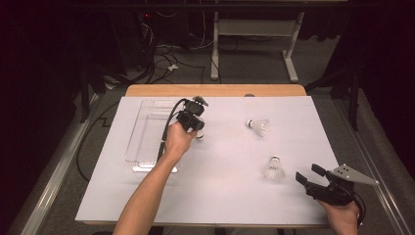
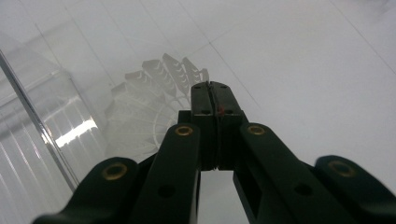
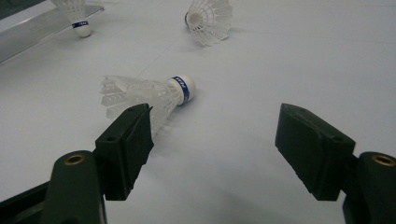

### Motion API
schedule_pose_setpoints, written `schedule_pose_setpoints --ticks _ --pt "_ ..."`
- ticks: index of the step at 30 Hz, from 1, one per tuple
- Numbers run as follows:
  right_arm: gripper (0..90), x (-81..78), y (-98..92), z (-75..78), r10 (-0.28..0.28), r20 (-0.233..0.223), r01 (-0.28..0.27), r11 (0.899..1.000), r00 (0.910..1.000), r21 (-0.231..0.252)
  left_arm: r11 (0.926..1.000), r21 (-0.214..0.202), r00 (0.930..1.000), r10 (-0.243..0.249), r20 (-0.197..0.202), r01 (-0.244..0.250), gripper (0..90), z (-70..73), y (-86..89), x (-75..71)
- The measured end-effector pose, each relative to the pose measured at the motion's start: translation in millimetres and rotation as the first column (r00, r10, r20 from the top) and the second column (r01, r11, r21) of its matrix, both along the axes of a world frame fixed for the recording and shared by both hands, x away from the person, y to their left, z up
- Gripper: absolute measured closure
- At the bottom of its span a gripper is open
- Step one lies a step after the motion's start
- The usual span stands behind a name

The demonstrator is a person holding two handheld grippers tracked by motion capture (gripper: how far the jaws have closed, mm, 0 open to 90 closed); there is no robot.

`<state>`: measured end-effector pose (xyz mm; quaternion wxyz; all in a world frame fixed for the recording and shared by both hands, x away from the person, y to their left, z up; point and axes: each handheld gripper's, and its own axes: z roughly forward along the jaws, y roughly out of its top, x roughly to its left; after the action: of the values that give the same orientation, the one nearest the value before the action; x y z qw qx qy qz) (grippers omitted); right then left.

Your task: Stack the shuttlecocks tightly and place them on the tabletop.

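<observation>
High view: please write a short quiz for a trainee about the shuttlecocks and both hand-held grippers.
1. True or false: the right hand-held gripper has open jaws.
2. How many white feather shuttlecocks lie free on the white table?
3. The left hand-held gripper pinches: A the clear plastic tray; B the held shuttlecock; C nothing.
Key: 1 true; 2 two, the near shuttlecock and the far shuttlecock; 3 B.

In the left gripper view, the closed tongs [image 2: 214,93] are hiding part of a shuttlecock [image 2: 149,102], its cork out of sight. The clear tray [image 2: 32,116] is running off the left edge, blurred.
</observation>
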<state>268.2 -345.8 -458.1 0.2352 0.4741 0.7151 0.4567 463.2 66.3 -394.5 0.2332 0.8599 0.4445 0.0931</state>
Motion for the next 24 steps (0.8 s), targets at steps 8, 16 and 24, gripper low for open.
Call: schedule_pose_setpoints --ticks 8,16,24 --pt "27.7 -0.2 0.0 0.0 -0.002 -0.001 0.002 1.000 1.0000 0.001 0.9998 -0.012 0.9999 -0.014 -0.008 0.014 89.3 -1.2 -7.1 -0.5" --pt "27.8 -0.1 0.1 0.1 0.000 0.001 0.000 1.000 1.0000 0.000 0.9998 -0.004 0.9996 -0.020 -0.019 0.020 89.3 -0.9 -12.6 0.8" --pt "27.8 -0.1 -0.1 0.0 0.000 0.000 0.000 1.000 1.0000 0.001 0.9997 -0.001 0.9993 -0.025 -0.029 0.025 89.2 -2.2 -20.3 3.1"
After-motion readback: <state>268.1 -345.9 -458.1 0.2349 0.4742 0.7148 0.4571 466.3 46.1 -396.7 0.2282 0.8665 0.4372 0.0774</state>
